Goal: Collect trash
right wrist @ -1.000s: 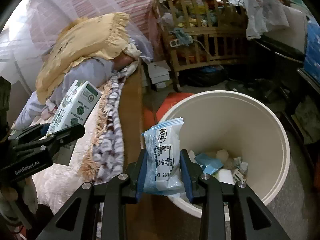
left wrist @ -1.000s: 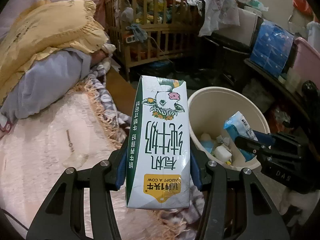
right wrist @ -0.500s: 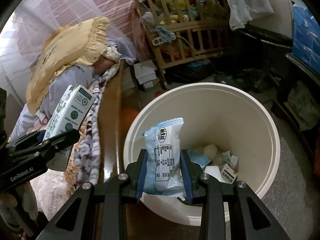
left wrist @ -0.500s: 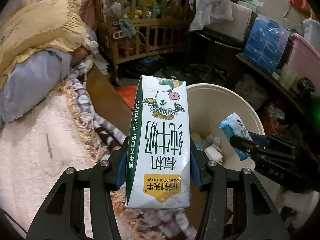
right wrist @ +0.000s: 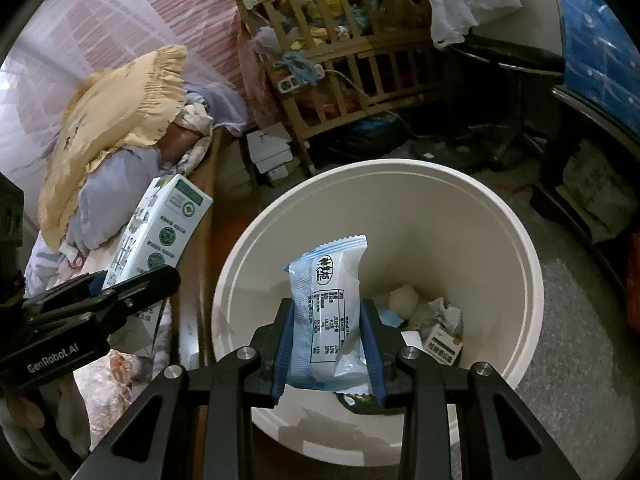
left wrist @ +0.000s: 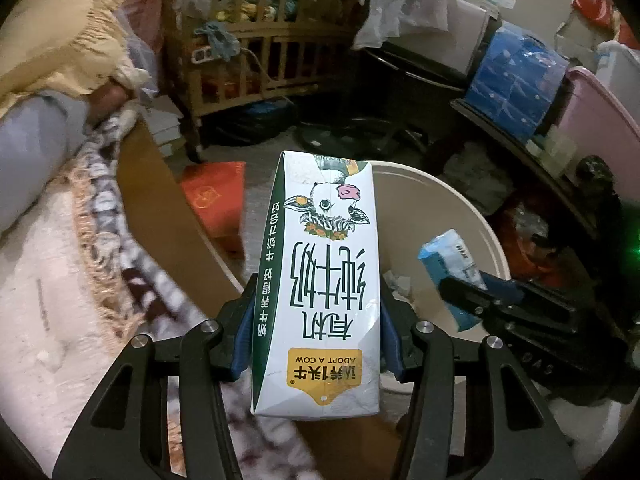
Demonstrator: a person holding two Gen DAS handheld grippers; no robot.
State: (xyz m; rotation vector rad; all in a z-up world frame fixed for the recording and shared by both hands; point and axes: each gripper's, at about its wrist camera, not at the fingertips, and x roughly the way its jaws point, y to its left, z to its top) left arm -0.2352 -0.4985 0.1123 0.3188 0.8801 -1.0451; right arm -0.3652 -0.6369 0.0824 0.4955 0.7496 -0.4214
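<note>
holding a blue snack packet [right wrist: 326, 312], my right gripper [right wrist: 328, 354] has its jaws closed narrow on the packet's lower half, blue pads pressing both side edges, and the packet stands upright along the fingers with its crimped top pointing away from me. from the right wrist view the packet hangs over the open mouth of the white bin [right wrist: 532, 280], just inside the near rim, with crumpled paper and a small box lying at the bottom below it. i judge this hand to be the nearer one to the drop: opening the jaws should let the packet fall straight in.

my left gripper [left wrist: 316, 330] is clamped just as tightly on a milk carton [left wrist: 324, 280], gripped across its width near the printed end, long axis running forward along the fingers. from the left wrist view the bin [left wrist: 496, 240] lies ahead and to the right of the carton, whose far end only overlaps the bin's left rim. the carton sits over the wooden bed edge [left wrist: 160, 200] and fringed blanket [left wrist: 92, 216], so i reckon it needs to travel right before release, or it may clip the rim.
</note>
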